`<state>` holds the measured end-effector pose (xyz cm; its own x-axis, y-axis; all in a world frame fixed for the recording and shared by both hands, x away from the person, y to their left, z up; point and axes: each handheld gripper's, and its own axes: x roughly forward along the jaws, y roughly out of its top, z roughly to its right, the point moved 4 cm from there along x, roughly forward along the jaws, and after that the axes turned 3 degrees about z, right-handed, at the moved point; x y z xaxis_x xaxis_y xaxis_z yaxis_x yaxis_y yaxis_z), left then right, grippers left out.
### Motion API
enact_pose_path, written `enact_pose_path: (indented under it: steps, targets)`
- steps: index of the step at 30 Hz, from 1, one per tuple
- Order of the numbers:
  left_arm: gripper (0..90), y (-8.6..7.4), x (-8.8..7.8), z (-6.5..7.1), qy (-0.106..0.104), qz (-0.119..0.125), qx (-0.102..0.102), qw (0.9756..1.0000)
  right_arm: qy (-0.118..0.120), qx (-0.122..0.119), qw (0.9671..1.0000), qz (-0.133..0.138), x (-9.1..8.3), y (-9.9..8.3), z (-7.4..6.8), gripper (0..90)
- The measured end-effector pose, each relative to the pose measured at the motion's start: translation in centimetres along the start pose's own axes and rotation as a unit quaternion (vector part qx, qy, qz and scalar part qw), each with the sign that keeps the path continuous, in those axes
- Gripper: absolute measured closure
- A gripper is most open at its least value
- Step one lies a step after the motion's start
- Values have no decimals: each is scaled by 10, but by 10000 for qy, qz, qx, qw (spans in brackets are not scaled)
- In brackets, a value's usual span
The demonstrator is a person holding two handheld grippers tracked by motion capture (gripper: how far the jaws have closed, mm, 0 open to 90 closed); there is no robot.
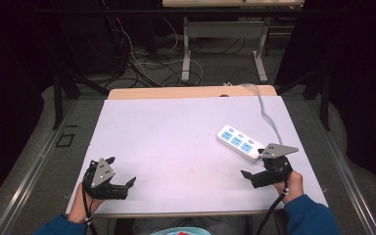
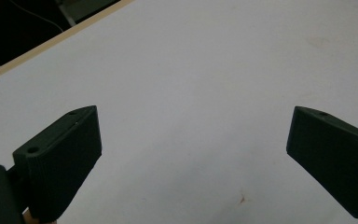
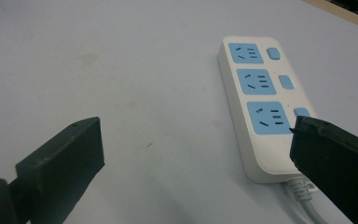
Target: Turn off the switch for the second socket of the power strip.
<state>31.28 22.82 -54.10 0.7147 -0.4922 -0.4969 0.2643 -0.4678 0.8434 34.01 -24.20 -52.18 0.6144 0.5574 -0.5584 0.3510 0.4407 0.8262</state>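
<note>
Strip (image 1: 237, 142) near table's (image 1: 176, 142) right edge.

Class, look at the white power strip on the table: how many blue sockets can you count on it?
3. On the power strip they sit in a row: one at the far end, one in the middle, one nearest the cable, beside the right claw.

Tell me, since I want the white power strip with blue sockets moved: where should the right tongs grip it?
Probably across the narrow width of the white power strip with blue sockets, from above, near its middle. It lies flat on the white table with long straight sides; the right tongs stand open beside its cable end.
</note>
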Motion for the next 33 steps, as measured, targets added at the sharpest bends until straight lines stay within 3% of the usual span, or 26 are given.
enact_pose_path:
  steps: [33]
  targets:
    - [30, 0, 1, 1, -24, -20, 60, 10000, -131, 92, 9998, -112, 25, 27, 20, 22]
